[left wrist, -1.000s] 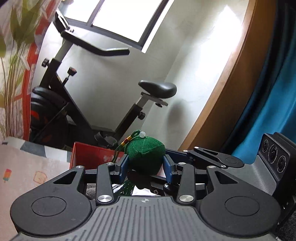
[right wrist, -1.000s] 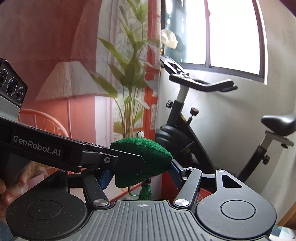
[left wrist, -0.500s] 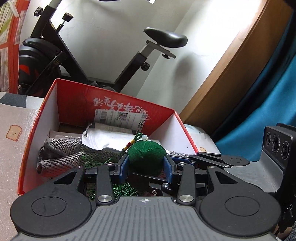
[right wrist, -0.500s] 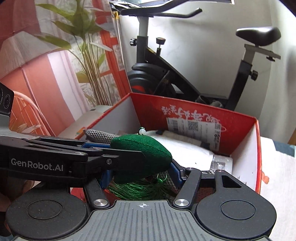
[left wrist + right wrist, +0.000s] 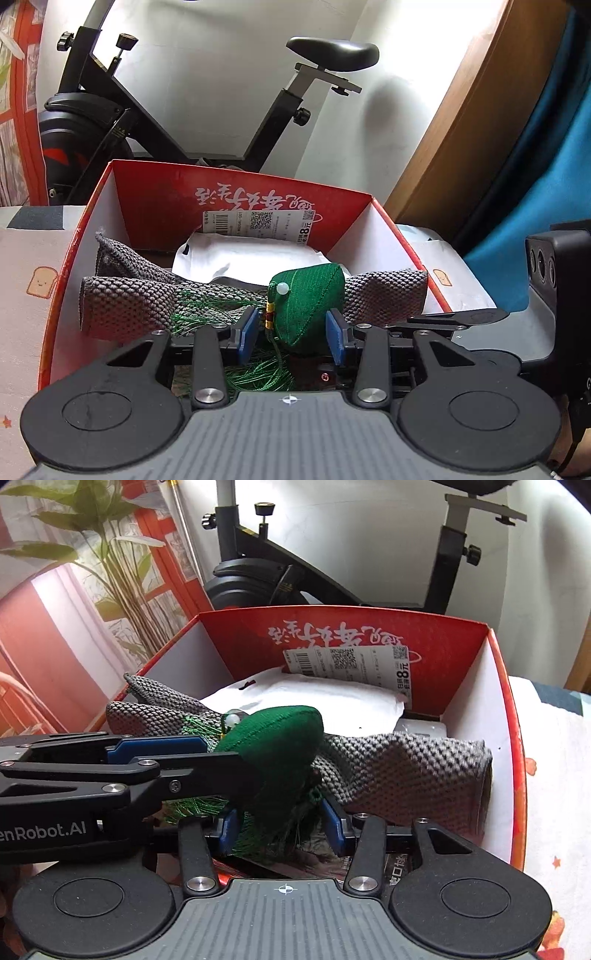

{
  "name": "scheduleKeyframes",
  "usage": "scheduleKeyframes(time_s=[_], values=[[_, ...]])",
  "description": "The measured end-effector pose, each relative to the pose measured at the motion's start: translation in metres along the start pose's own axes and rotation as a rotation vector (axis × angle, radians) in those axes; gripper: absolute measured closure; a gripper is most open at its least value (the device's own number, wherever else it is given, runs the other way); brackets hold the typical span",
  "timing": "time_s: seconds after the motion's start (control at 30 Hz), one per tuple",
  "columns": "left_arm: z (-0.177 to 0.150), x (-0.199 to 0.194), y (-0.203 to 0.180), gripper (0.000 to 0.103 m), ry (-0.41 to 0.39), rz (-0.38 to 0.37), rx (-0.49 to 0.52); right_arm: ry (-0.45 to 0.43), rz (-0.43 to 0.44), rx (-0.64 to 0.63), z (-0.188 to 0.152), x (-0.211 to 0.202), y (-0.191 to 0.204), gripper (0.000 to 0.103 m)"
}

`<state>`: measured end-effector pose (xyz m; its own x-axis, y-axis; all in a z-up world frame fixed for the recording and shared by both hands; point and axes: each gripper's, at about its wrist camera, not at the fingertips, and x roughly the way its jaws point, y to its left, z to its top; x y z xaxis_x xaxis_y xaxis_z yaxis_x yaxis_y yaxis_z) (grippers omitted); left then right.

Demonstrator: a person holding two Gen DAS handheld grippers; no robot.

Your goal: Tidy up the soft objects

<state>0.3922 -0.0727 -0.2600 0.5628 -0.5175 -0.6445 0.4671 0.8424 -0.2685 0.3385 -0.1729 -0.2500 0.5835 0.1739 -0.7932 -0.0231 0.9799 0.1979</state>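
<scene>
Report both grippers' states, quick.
Left gripper: open around the green stuffed fabric sachet.
Right gripper: cannot be told; sachet and tassel hide its pads.

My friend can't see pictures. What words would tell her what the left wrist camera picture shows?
A green stuffed sachet with a white bead and green tassel sits between the left gripper's blue pads, over an open red box. Inside the box lie a gray knitted cloth and a white padded item; a black exercise bike stands behind.

Both grippers dip down from facing the wall; the green sachet [image 5: 306,306] now sits lower in the red box [image 5: 258,195], left gripper [image 5: 291,334] opening wider.
</scene>
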Motion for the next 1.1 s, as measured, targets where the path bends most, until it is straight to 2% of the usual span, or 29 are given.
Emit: scheduleKeyframes(time_s=[0.2,0.37,0.4,0.5,0.53,0.57,0.67,0.8,0.93,1.1], values=[[0.004,-0.012,-0.001,0.059,-0.022,0.067,0.027,0.005,-0.019,0.019,-0.002,-0.008,-0.004,0.057],[0.006,-0.04,-0.002,0.027,-0.065,0.143,0.024,-0.003,-0.036,0.016,-0.002,-0.023,-0.002,0.045],[0.006,-0.046,-0.002,0.024,-0.076,0.148,0.029,-0.008,-0.04,0.014,-0.002,-0.027,-0.002,0.043],[0.008,-0.072,-0.011,0.009,-0.118,0.211,0.06,-0.028,-0.06,0.009,0.0,-0.041,0.002,0.029],[0.009,-0.08,-0.014,0.002,-0.133,0.24,0.06,-0.038,-0.063,0.012,0.0,-0.047,0.003,0.023],[0.01,-0.089,-0.017,0.0,-0.15,0.266,0.059,-0.047,-0.069,0.017,0.001,-0.052,0.005,0.015],[0.014,-0.122,-0.025,0.0,-0.213,0.318,0.055,-0.096,-0.077,0.02,0.004,-0.076,0.013,0.0],[0.018,-0.163,-0.037,0.0,-0.222,0.411,0.048,-0.173,-0.077,0.013,0.008,-0.114,0.029,0.0],[0.013,-0.213,-0.051,0.0,-0.295,0.409,0.07,-0.253,-0.062,0.024,0.009,-0.156,0.045,0.0],[0.001,-0.275,-0.066,0.0,-0.367,0.413,0.048,-0.367,-0.072,-0.002,0.0,-0.215,0.068,0.0]])
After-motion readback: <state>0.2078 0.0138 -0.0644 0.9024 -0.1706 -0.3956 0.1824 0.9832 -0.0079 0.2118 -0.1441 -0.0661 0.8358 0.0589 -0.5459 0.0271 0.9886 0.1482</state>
